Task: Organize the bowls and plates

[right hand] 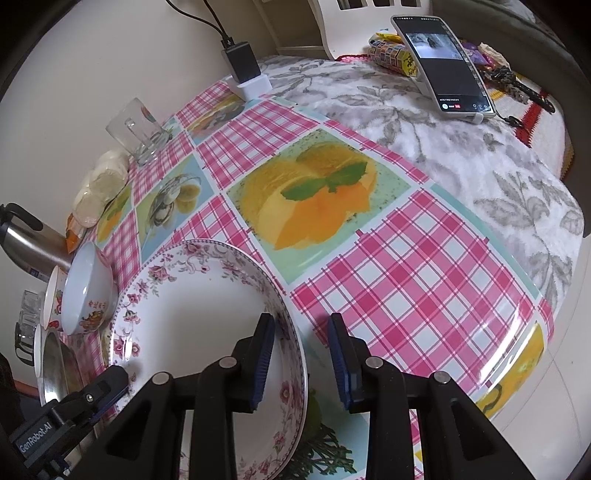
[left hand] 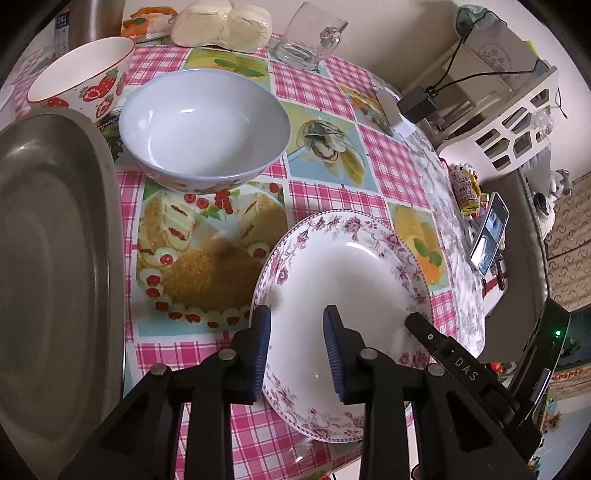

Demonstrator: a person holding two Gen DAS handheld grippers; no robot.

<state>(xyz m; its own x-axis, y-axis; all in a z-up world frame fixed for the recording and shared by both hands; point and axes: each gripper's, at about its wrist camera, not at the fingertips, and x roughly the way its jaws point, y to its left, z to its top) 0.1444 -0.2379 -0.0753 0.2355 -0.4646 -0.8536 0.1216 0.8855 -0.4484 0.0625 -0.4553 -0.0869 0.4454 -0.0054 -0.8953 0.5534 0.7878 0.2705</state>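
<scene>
A white deep plate with a pink floral rim (left hand: 343, 273) lies at the near edge of the table, and both grippers hold it. My left gripper (left hand: 297, 350) is shut on its left rim, one pad outside and one inside the well. My right gripper (right hand: 301, 358) is shut on the opposite rim (right hand: 295, 332), which looks slightly raised off the cloth. Its black finger also shows at the plate's right edge (left hand: 424, 332). A pale blue bowl (left hand: 203, 125) stands behind the plate. A strawberry-patterned bowl (left hand: 81, 74) is at the far left.
A large steel dish (left hand: 48, 240) fills the left side. A glass mug (left hand: 310, 40) and wrapped buns (left hand: 221, 26) sit at the back. A propped phone (right hand: 443, 62), a charger block (right hand: 243, 70) and a white basket (left hand: 517, 122) are on the right, past the checked tablecloth (right hand: 406, 288).
</scene>
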